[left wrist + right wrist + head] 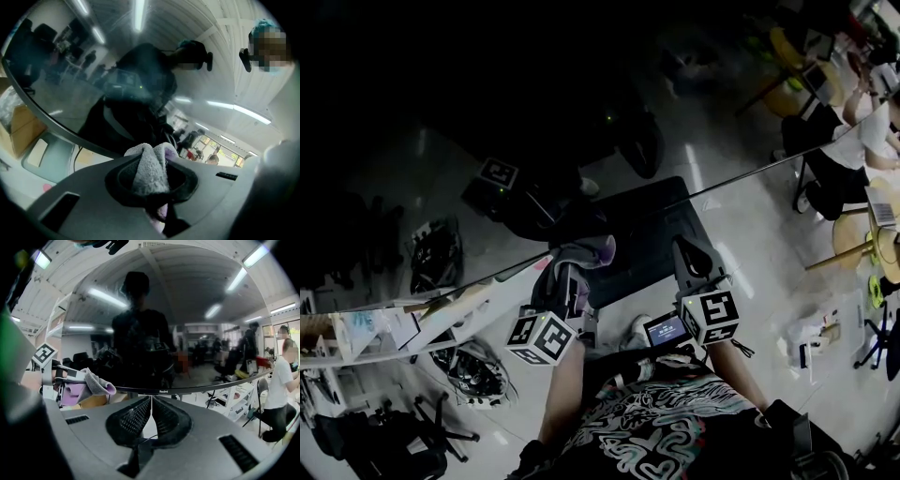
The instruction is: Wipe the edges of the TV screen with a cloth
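1. Along the bottom edge of the TV screen (487,103), in the head view, both tongs reach up toward the dark glass from below, side by side and apart from each other.
2. The left tongs (574,274) are clamped on a cloth (594,249). The left gripper view shows its grey and lilac folds bunched between the two jaws and bulging out past their tips.
3. In the right gripper view the free end of the cloth sits right at the thin bottom bezel (211,387), toward its left end. Whether it presses on the bezel cannot be told.
4. The right tongs (151,403) have their ribbed jaws drawn together, with only a hairline slit between them and nothing gripped. They hang just under the bezel, below the small Redmi label (163,391) at its middle.
5. Each of the tongs carries a marker cube: the left cube (542,337) and the right cube (711,317) both face the head camera.
6. The glass mirrors a dark standing figure and long ceiling lights (236,280).
7. A cardboard box (21,124) lies below the screen's left corner in the left gripper view.
8. A seated person (281,380) in a white top is off to the right in the right gripper view.
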`<act>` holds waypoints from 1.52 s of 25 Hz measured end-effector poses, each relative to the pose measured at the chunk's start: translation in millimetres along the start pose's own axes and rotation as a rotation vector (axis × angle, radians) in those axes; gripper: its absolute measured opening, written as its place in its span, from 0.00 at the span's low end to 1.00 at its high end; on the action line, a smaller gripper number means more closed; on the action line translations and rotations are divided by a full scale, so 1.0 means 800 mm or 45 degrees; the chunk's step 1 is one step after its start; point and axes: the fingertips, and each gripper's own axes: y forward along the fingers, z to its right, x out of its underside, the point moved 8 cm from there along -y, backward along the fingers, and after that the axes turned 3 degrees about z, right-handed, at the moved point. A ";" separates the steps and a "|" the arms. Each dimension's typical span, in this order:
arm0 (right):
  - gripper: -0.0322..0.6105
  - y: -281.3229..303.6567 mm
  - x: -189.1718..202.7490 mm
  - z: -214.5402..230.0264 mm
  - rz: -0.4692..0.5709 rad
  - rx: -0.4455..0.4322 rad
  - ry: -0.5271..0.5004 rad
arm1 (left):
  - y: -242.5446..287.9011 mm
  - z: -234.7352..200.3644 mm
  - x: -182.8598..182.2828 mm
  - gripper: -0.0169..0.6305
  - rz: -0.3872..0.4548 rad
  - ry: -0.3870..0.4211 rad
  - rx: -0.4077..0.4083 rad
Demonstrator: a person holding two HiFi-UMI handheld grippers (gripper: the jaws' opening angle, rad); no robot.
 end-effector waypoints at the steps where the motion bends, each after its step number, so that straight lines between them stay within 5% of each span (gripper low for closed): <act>1: 0.10 -0.001 -0.001 0.000 -0.001 0.005 0.007 | 0.002 0.001 0.001 0.12 -0.004 -0.004 0.006; 8: 0.10 -0.003 0.002 -0.005 0.000 0.043 0.009 | 0.009 -0.001 0.005 0.12 -0.014 -0.031 0.040; 17: 0.10 -0.015 0.003 -0.007 -0.021 0.110 0.010 | 0.016 0.005 0.016 0.12 0.038 -0.202 0.050; 38: 0.10 0.017 -0.020 -0.057 -0.038 0.212 -0.050 | 0.025 -0.005 0.007 0.12 -0.073 -0.391 0.131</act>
